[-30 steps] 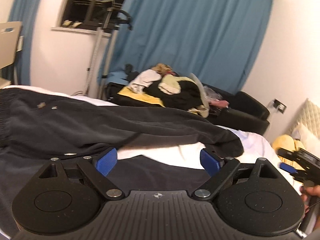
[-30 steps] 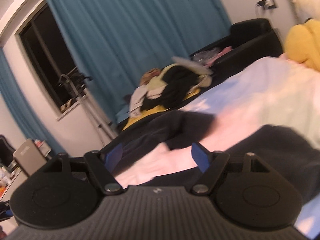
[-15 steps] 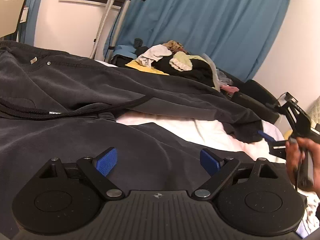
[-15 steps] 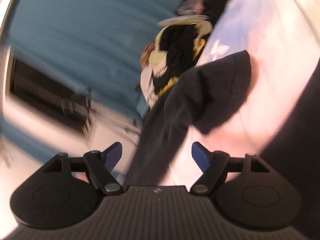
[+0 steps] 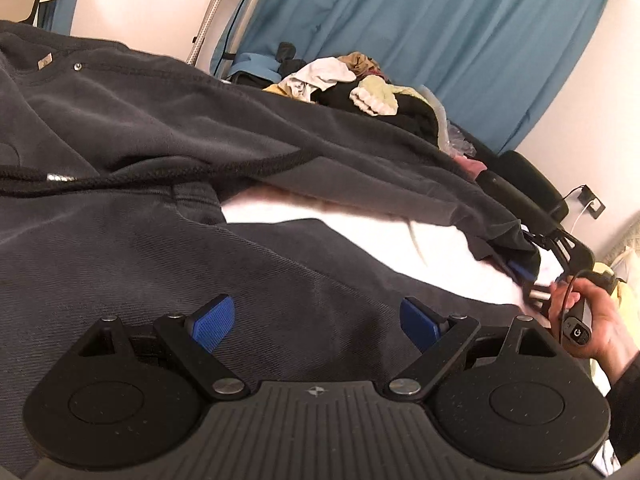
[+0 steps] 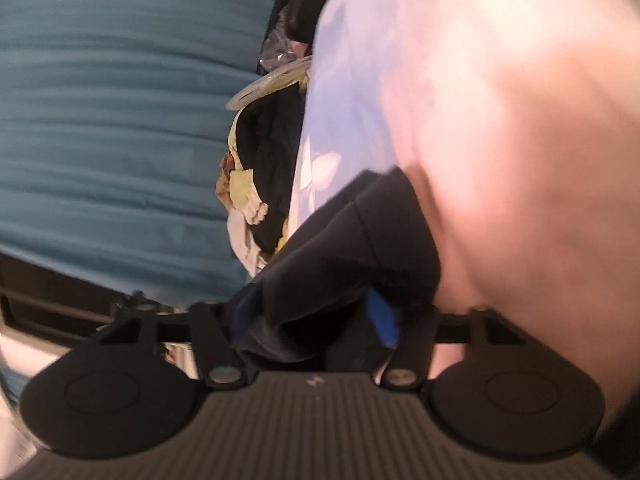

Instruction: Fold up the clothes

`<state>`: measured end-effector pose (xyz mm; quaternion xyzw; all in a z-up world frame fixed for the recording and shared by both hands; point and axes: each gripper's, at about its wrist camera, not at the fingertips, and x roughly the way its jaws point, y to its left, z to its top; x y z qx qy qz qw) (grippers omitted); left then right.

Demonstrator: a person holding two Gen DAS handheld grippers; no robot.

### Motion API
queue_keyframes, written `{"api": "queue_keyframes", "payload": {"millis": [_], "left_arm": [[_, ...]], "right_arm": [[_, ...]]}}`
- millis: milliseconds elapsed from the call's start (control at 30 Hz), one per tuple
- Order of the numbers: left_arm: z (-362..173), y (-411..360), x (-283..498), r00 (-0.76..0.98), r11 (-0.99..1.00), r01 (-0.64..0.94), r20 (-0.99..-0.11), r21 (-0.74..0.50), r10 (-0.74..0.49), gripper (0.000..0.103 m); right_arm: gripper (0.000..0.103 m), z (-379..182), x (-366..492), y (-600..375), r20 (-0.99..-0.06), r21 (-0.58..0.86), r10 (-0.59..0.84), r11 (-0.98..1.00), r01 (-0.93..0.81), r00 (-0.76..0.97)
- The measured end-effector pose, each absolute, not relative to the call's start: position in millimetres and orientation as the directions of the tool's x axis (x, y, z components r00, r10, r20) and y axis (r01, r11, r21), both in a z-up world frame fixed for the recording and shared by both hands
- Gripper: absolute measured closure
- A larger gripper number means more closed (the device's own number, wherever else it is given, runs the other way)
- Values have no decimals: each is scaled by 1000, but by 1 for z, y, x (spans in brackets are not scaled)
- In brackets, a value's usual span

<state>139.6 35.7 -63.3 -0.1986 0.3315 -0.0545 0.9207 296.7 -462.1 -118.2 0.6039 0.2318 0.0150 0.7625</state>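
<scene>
Dark grey sweatpants (image 5: 168,128) with a black drawstring lie spread on a white bed sheet (image 5: 360,236). My left gripper (image 5: 316,320) is open, low over the near leg of the pants, holding nothing. My right gripper (image 6: 316,316) is rolled on its side with the hem of the far pant leg (image 6: 360,240) bunched between its blue pads; the jaws look partly closed around the cloth. In the left wrist view the right gripper (image 5: 524,268) sits at the far leg's hem at the right, held by a hand (image 5: 588,320).
A pile of mixed clothes (image 5: 360,88) lies on a black sofa (image 5: 532,184) beyond the bed, in front of blue curtains (image 5: 420,32). A metal stand (image 5: 212,12) rises at the back left. A yellow pillow (image 5: 624,292) is at the right edge.
My left gripper has moved lower and closer over the pants. My right gripper has rolled sideways and gone to the far leg's hem, and cloth now sits between its pads.
</scene>
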Motion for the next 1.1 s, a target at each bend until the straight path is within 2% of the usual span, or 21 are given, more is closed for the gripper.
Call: {"api": "queue_keyframes", "payload": {"millis": [33, 67, 167, 233, 367, 433, 467, 533, 600, 667, 767, 800, 833, 900, 1000, 1100], "left_arm": [[-64, 36, 139, 775, 915, -30, -587, -402, -233, 11], [-64, 37, 139, 776, 915, -29, -586, -403, -233, 11], [-60, 39, 136, 787, 909, -28, -570, -416, -237, 11], [-58, 43, 134, 797, 910, -34, -561, -413, -225, 11], [-54, 51, 128, 813, 904, -59, -546, -423, -202, 11], [-53, 56, 125, 817, 893, -74, -540, -445, -201, 11], [-53, 59, 124, 819, 887, -81, -537, -455, -200, 11], [-52, 64, 120, 821, 878, -95, -536, -469, -198, 11], [-51, 68, 115, 824, 872, -101, -532, -478, -196, 11], [-49, 70, 110, 827, 876, -103, -530, -471, -187, 11], [-48, 73, 103, 830, 878, -109, -529, -466, -177, 11], [-47, 74, 102, 830, 875, -109, -528, -472, -181, 11], [-47, 75, 101, 830, 870, -109, -526, -481, -187, 11], [-46, 76, 100, 831, 864, -109, -522, -491, -192, 11], [-47, 74, 101, 828, 859, -113, -525, -500, -197, 11], [-50, 71, 102, 824, 855, -116, -529, -506, -201, 11]], "right_arm": [[91, -114, 299, -460, -332, 920, 297, 311, 238, 895], [97, -106, 299, -456, -336, 902, 287, 372, 218, 897], [97, -78, 294, -436, -330, 819, 244, 555, 148, 912], [98, -51, 285, -417, -272, 749, 240, 661, 48, 932], [100, 13, 247, -338, -181, 441, 376, 857, -267, 909], [100, 23, 223, -292, -224, 281, 472, 869, -407, 853], [100, 20, 213, -271, -274, 241, 512, 856, -457, 814], [100, 5, 197, -234, -398, 222, 566, 823, -523, 722], [100, -21, 190, -209, -523, 266, 579, 808, -526, 625], [97, -46, 183, -192, -631, 297, 558, 815, -497, 539], [89, -52, 167, -184, -671, 298, 533, 830, -471, 515], [77, -46, 169, -187, -666, 328, 552, 821, -468, 501], [57, -39, 172, -192, -649, 379, 586, 802, -462, 485], [41, -25, 168, -210, -585, 481, 649, 761, -435, 487], [39, -12, 160, -245, -501, 593, 690, 714, -373, 523], [33, -15, 166, -281, -460, 630, 628, 729, -268, 628]]}}
